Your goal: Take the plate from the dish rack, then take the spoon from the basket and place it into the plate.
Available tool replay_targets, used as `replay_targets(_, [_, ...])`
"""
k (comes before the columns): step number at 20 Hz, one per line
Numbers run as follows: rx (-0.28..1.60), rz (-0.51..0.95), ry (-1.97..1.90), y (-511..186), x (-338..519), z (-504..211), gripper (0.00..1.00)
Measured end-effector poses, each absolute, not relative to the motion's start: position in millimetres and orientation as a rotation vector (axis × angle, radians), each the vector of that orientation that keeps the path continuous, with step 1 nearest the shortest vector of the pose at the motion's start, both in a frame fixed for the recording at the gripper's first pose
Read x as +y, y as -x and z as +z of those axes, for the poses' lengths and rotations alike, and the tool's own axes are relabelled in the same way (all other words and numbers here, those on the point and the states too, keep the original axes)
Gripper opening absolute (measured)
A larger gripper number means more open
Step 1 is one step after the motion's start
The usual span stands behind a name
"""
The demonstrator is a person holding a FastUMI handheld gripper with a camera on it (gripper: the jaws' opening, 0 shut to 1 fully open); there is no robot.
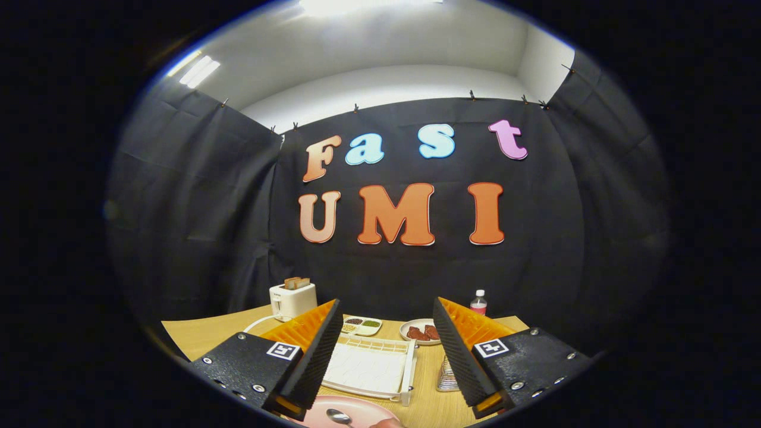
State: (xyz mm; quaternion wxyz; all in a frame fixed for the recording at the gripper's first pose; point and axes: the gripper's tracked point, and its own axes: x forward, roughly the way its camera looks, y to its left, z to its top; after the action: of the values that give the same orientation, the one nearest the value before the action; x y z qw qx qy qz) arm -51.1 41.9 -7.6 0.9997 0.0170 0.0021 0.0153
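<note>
Two fingers (386,356) stand wide apart, holding nothing, above the spoon (339,417) lying in the plate (368,409).

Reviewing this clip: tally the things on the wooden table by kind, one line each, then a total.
White toaster with bread slices: 1
White wire dish rack: 1
Pink round plate: 1
Metal spoon on the pink plate: 1
White divided tray of condiments: 1
White plate of reddish food: 1
Clear bottle with pink label: 1
Metal wire basket: 1
Total: 8
The gripper hangs above these with its jaws open.
</note>
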Motion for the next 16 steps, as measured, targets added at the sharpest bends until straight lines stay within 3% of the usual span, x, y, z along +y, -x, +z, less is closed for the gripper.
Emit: replay_targets(16, [-0.041, -0.048, 0.036, 68, 48, 12, 0.91])
